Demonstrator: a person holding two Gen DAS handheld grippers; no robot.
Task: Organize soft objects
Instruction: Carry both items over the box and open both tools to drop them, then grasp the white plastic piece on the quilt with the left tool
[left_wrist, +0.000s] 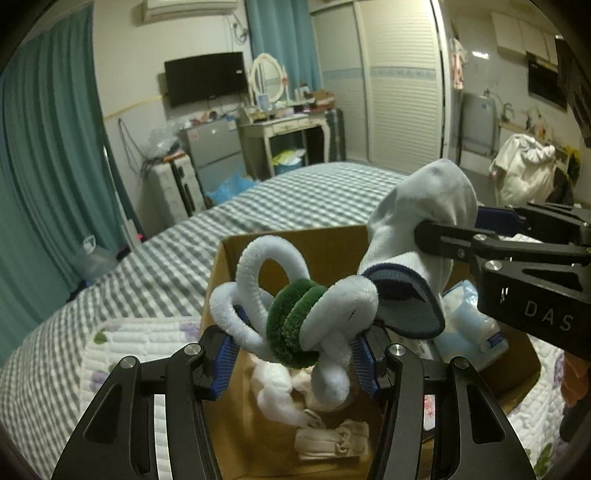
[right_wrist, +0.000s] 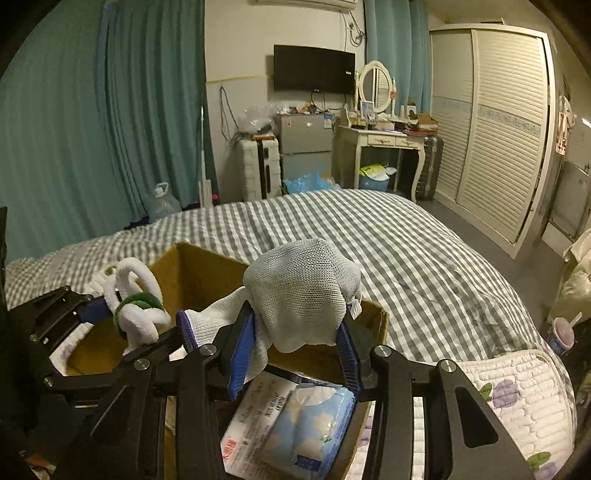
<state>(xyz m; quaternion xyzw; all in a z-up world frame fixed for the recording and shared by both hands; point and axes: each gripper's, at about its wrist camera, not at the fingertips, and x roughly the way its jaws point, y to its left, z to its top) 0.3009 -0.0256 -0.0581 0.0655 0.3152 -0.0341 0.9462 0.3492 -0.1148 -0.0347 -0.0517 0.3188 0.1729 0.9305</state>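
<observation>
Left tool (left_wrist: 291, 350) is clamped on a white plush toy (left_wrist: 295, 314) with a green band, held above the open cardboard box (left_wrist: 332, 243) on the bed (left_wrist: 295, 199). Right tool (right_wrist: 295, 354) grips a pale sock (right_wrist: 299, 295) with a dark blue cuff, at 2 o'clock from the toy in the left view, cuff just beside it. Inside the box: a tissue pack (right_wrist: 310, 424) at 5 o'clock, and pale fabric items (left_wrist: 328, 439), possibly socks, on the floor of the box.

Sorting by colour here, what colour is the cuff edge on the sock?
Dark navy blue on the sock cuff, clearest in the left wrist view.
</observation>
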